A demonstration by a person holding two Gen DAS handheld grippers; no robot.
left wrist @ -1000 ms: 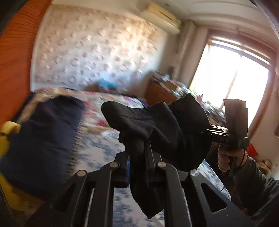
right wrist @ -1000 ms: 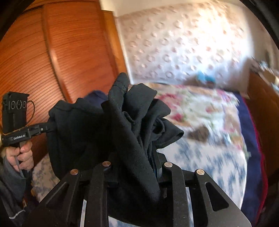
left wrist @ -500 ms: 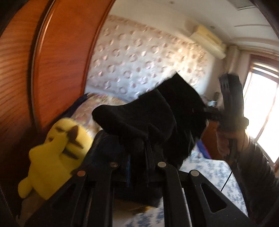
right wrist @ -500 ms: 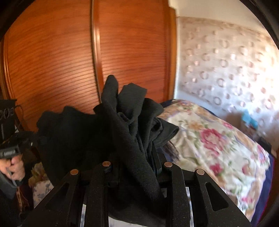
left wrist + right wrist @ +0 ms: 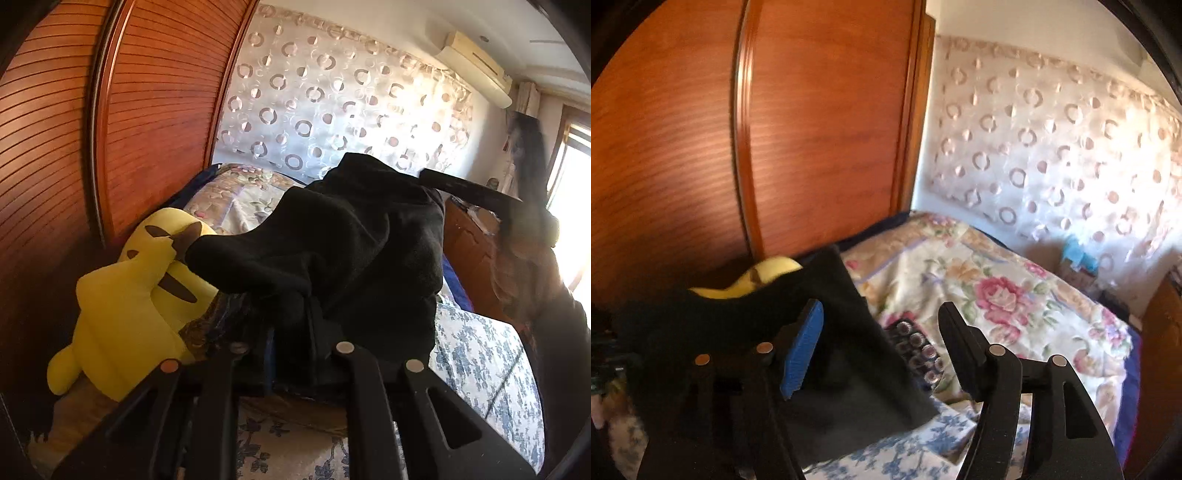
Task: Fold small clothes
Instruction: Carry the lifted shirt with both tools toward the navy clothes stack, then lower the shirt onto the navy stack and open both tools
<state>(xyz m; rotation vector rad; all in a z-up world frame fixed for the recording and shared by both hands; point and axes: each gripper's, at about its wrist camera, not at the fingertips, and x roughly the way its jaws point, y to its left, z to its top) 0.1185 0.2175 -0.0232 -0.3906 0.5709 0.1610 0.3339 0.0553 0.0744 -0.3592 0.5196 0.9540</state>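
Left gripper [image 5: 291, 332] clamps the black garment [image 5: 354, 240]; right gripper [image 5: 882, 332] is opening, releasing it. Lay it flat near the bed's [image 5: 1015, 295] wardrobe-side edge.

Yellow plush toy [image 5: 125, 302] beside wooden wardrobe [image 5: 55, 129].

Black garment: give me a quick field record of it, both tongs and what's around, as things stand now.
garment: black garment, bunched, partly hanging over the bed
left tongs: left tongs shut on the black garment
right tongs: right tongs opening, pads off the cloth, which lies between and below them
beside garment: yellow plush toy by the wooden wardrobe
under cloth edge: dark remote-like object with round buttons on the floral bedcover
fold state: not folded flat yet
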